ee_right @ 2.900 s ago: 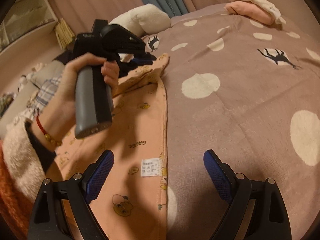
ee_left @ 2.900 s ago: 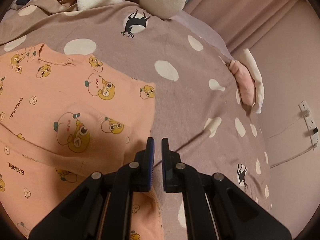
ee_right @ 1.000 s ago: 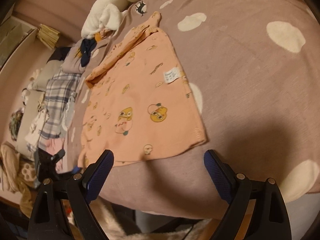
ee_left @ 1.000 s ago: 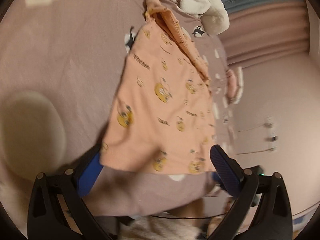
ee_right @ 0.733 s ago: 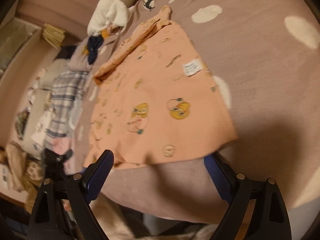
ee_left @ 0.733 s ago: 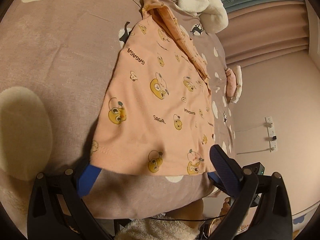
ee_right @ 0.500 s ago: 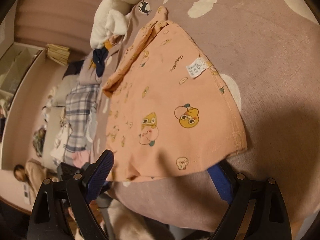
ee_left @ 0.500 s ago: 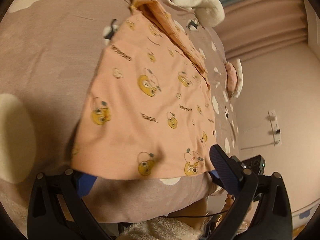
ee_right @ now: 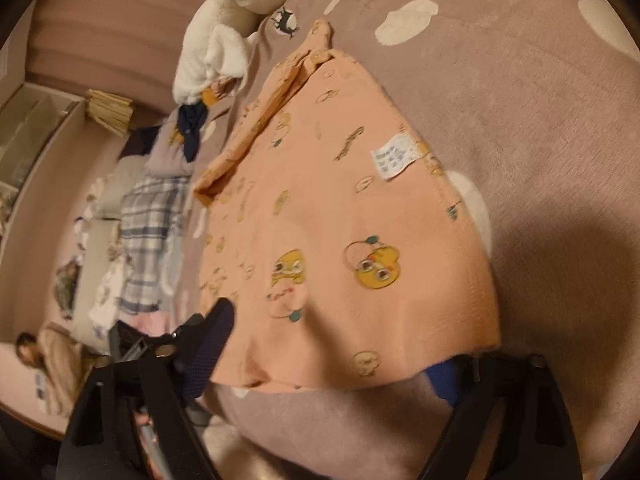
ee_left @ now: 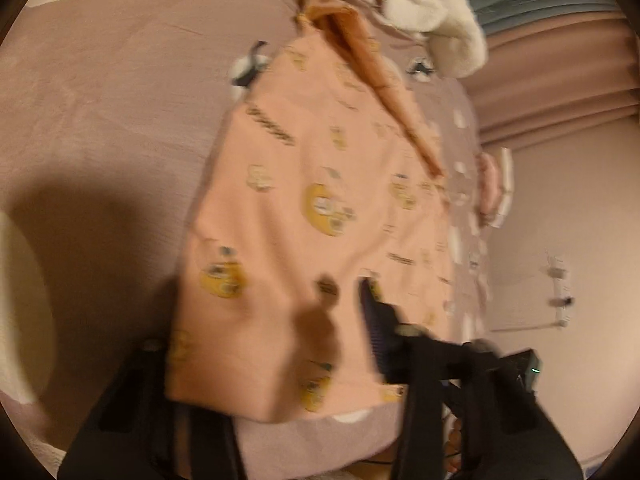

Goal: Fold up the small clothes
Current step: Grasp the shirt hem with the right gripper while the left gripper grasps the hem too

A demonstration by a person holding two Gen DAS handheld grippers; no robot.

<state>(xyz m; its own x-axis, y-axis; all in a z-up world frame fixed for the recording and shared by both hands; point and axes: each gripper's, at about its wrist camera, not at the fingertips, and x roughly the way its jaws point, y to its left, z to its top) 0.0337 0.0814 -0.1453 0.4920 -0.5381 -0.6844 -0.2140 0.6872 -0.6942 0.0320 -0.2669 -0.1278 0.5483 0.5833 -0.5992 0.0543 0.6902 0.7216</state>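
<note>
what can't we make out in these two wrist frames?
- Left wrist: motion blur. One finger of the closing left gripper hides under the peach garment; pad contact unclear.
- Right wrist: the garment's hem covers one closing finger of the right gripper.
- Care label: print too small.

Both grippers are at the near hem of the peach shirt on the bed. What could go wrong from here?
The left gripper is closing with the shirt hem between its fingers; it may pinch the bedcover too. The right gripper is closing around a wider stretch of hem, which may bunch. The loose sleeve may unfold when lifted.
</note>
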